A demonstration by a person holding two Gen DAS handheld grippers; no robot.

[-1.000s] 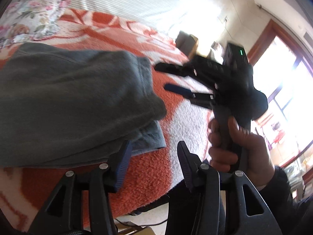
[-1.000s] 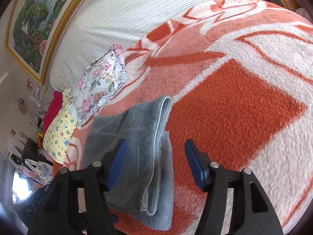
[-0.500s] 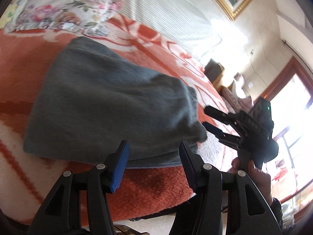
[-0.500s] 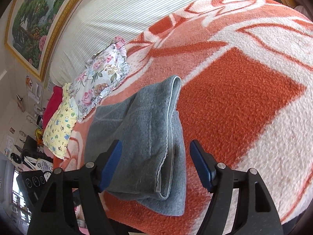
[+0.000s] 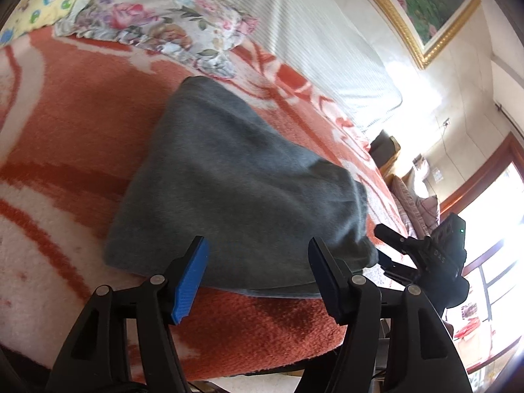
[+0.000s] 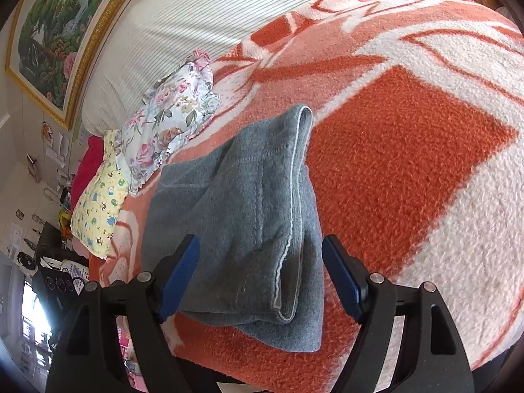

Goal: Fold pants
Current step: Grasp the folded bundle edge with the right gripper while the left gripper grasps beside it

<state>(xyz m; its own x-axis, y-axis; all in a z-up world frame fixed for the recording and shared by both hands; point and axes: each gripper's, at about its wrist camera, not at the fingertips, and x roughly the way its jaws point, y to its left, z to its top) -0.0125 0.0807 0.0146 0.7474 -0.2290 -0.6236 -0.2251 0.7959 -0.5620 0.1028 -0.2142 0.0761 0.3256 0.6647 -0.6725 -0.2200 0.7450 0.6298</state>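
Pants (image 5: 235,193), grey and folded into a thick bundle, lie mid-frame on the orange blanket (image 5: 65,131). Left gripper (image 5: 258,271) spread wide, holding nothing; right gripper (image 6: 262,275) likewise gaping. Best to press the layered edges flat and square.

A home bedroom: a bed (image 6: 409,170) under an orange-and-white fleece blanket (image 5: 65,137) fills both views, a floral pillow (image 5: 157,23) lies at upper left of the left wrist view, a gold-framed painting (image 6: 49,32) hangs upper left in the right wrist view, a wood-framed window (image 5: 491,229) glows at right
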